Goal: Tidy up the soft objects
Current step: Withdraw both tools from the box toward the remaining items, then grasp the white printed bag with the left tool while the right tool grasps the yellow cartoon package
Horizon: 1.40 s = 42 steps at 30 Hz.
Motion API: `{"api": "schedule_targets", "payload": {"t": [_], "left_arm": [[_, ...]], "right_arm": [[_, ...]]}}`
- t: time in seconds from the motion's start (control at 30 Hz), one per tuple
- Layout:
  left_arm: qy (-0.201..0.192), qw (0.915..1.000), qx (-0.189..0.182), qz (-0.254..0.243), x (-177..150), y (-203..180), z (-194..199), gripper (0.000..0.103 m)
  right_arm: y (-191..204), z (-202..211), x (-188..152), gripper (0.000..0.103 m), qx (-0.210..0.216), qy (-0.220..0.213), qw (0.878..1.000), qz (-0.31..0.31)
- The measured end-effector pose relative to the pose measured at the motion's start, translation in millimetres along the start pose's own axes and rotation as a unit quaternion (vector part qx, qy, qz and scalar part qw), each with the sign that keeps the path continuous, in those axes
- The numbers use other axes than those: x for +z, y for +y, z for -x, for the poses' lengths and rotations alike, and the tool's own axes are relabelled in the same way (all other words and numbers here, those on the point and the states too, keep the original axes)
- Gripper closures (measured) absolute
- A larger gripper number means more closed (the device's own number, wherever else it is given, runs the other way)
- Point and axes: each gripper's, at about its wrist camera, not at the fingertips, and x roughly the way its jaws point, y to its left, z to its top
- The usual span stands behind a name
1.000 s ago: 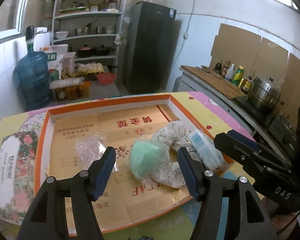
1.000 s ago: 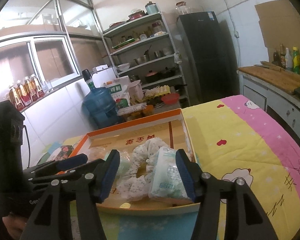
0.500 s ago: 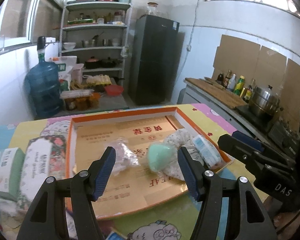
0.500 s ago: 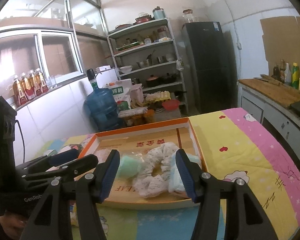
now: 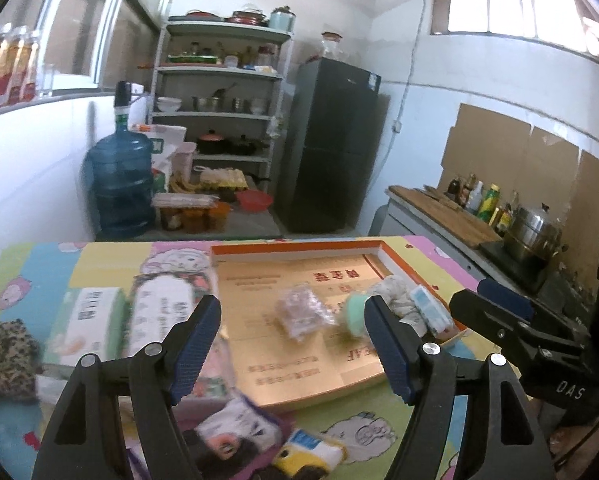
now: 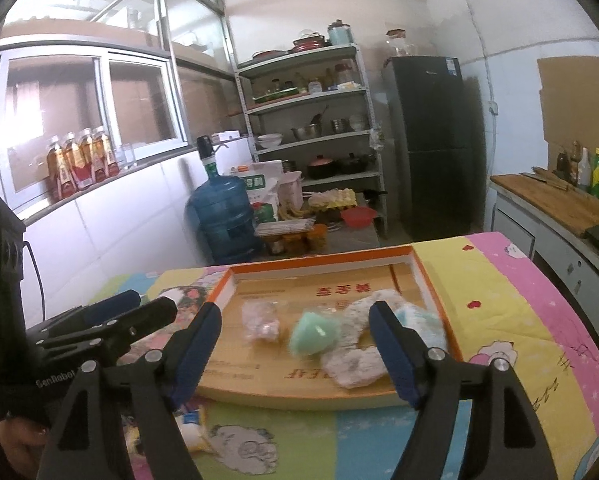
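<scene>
An orange-rimmed cardboard tray [image 5: 299,246] [image 6: 319,262] lies on the cartoon-print tablecloth. In it rest a clear plastic packet [image 5: 299,312] [image 6: 261,320], a mint-green sponge [image 5: 355,314] [image 6: 315,330], a white floral scrunchie [image 5: 395,292] [image 6: 359,356] and a blue-white tissue pack [image 5: 429,308] [image 6: 419,320]. My left gripper [image 5: 292,304] [image 6: 139,308] hovers in front of the tray, its jaws opening with nothing between them. My right gripper [image 6: 296,312] [image 5: 495,308] hangs beside it, also opening and empty.
Left of the tray lie a floral tissue pack [image 5: 167,304], a green-white pack [image 5: 95,316] and a leopard-print cloth [image 5: 3,356]. Small packets [image 5: 235,432] sit near the table's front edge. Beyond the table stand a water jug [image 6: 223,220], shelves, a dark fridge [image 6: 431,140] and a counter [image 6: 555,200].
Both grippers have drawn back and up from the tray and spread wider. The sponge and the tissue pack, earlier between the fingers, now lie free in the tray.
</scene>
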Motion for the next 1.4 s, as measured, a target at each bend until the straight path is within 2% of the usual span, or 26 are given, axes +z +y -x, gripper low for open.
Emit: {"api": "schedule_targets", "payload": {"t": [0.4, 0.73, 0.87, 1.03, 1.23, 1.4], "left_arm": [[-0.019, 0.9988, 0.03, 0.035, -11, 60, 52, 0.027], [-0.036, 0.9973, 0.051, 0.04, -30, 105, 94, 0.027], [-0.034, 0.9986, 0.024, 0.032, -38, 115, 99, 0.027], [-0.008, 0.9993, -0.03, -0.018, -50, 109, 90, 0.027], [0.022, 0.9909, -0.057, -0.12, -70, 76, 61, 0.027], [0.05, 0.9868, -0.076, -0.134, -71, 67, 36, 0.027]], "right_arm": [[57, 1, -4, 0.027, 0.019, 0.009, 0.999, 0.031], [98, -5, -19, 0.027, 0.034, 0.028, 0.998, 0.042], [110, -4, -29, 0.027, 0.03, 0.032, 0.998, 0.038], [116, 0, -43, 0.027, 0.015, 0.038, 0.999, 0.034], [110, 8, -53, 0.027, -0.009, 0.042, 0.999, 0.022], [101, 14, -54, 0.027, -0.024, 0.041, 0.999, 0.019]]}}
